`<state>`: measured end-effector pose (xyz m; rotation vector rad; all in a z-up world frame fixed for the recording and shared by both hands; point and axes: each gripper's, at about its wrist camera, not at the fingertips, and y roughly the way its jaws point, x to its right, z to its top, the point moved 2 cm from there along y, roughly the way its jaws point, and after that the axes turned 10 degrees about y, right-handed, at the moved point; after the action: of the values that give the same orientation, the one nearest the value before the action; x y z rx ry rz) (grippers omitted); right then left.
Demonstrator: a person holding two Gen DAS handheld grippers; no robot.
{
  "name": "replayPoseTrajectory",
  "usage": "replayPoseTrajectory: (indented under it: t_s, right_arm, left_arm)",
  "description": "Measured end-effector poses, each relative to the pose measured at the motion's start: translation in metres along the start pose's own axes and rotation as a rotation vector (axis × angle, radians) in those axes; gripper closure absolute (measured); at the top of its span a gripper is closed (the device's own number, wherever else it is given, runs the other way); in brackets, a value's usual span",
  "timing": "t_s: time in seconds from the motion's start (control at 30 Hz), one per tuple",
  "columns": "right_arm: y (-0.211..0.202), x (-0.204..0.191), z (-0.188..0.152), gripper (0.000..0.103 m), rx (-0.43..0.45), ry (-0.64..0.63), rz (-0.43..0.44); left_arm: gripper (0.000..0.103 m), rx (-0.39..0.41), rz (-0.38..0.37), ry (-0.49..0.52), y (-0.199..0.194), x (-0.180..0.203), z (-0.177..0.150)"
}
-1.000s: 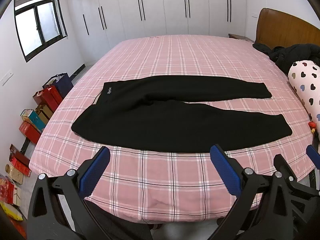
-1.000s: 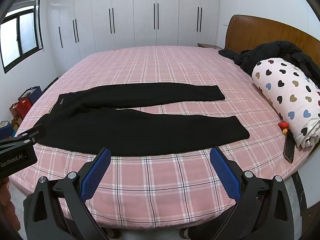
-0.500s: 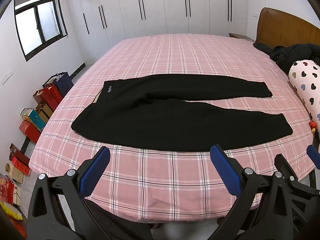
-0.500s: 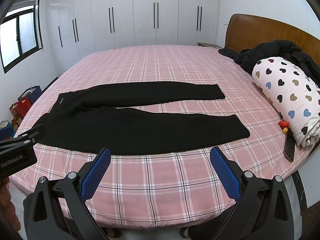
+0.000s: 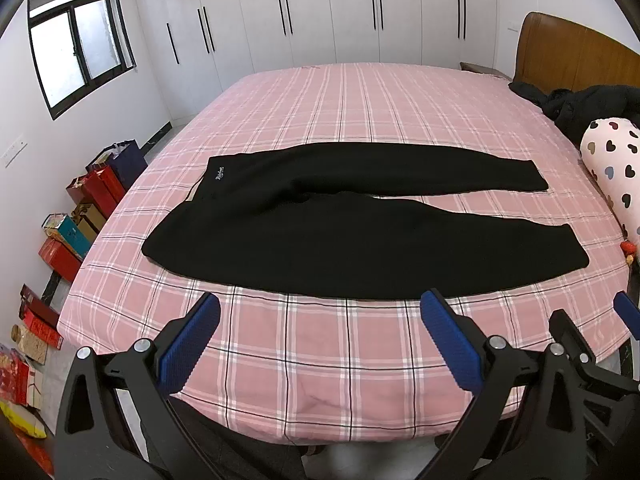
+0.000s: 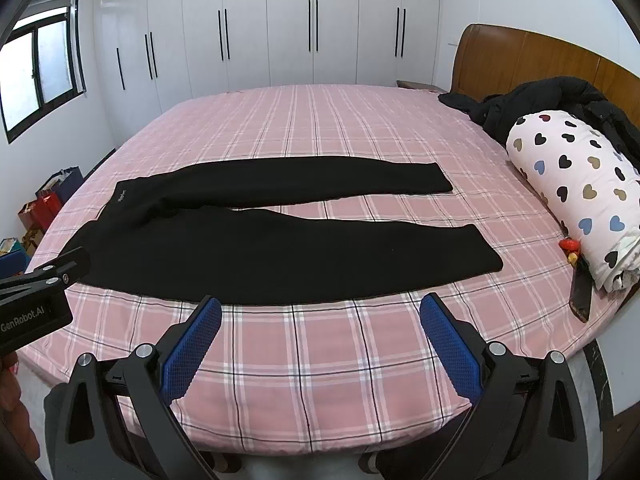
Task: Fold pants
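Note:
Black pants point(image 5: 352, 236) lie flat on the pink plaid bed point(image 5: 360, 112), waistband to the left, both legs spread out to the right. They also show in the right wrist view point(image 6: 256, 248). My left gripper point(image 5: 320, 312) is open and empty, held over the bed's near edge, short of the near leg. My right gripper point(image 6: 320, 312) is open and empty, also over the near edge, in front of the near leg. The left gripper's body point(image 6: 36, 300) shows at the left edge of the right wrist view.
A heart-print rolled quilt point(image 6: 576, 196) and a black jacket point(image 6: 540, 100) lie by the wooden headboard point(image 6: 540, 56) on the right. A small red toy point(image 6: 569, 245) and a dark phone-like object point(image 6: 582, 294) lie at the bed's right edge. Boxes and bags point(image 5: 80, 208) line the floor left.
Both views have shifted slightly, so the pants sit a little higher in frame. Both grippers stay open and empty. The pants have not moved.

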<state>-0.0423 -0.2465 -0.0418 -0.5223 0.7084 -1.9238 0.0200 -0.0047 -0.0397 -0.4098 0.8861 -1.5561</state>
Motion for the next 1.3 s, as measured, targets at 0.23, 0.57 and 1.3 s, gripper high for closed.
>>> replayPoseTrajectory:
  t_s: [0.23, 0.57, 1.3]
  right_arm:
    - [0.006, -0.002, 0.000, 0.005, -0.012, -0.001, -0.003]
    - [0.033, 0.007, -0.002, 0.005, -0.071, 0.006, 0.009]
    - [0.385, 0.192, 0.226, 0.007, -0.169, 0.143, -0.046]
  left_arm:
    - [0.005, -0.011, 0.001, 0.003, 0.005, 0.002, -0.001]
    - [0.005, -0.049, -0.009, 0.005, 0.028, 0.004, 0.000]
    - [0.005, -0.108, -0.078, -0.085, 0.231, -0.041, 0.080]
